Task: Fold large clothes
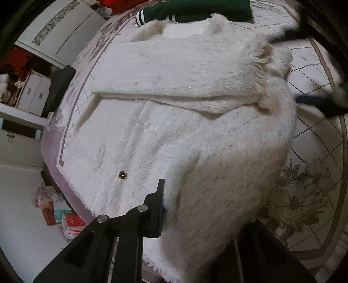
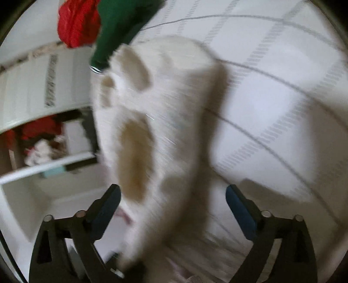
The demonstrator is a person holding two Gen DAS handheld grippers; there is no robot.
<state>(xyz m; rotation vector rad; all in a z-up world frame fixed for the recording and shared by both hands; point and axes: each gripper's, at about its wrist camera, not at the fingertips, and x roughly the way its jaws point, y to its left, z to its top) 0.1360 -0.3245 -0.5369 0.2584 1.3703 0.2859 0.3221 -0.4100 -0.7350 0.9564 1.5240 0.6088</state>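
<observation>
White fuzzy sweater (image 1: 174,122) lay lengthwise, near to far, on bed (image 1: 315,152). Left tongs (image 1: 174,209) clenched its near hem; right tongs (image 2: 173,202) released, apart.

Soft, even indoor light; the left wrist view is mostly sharp with fisheye bending and dark corners, the right wrist view is heavily motion-blurred throughout.

The right wrist view is smeared by motion blur, so the white fuzzy coat (image 2: 165,130) shows no crisp edges. In the left wrist view, the coat (image 1: 174,130) buries one finger of the left gripper (image 1: 195,209), hiding its grip. The green garment (image 1: 195,10) is cut off by the top edge.
</observation>
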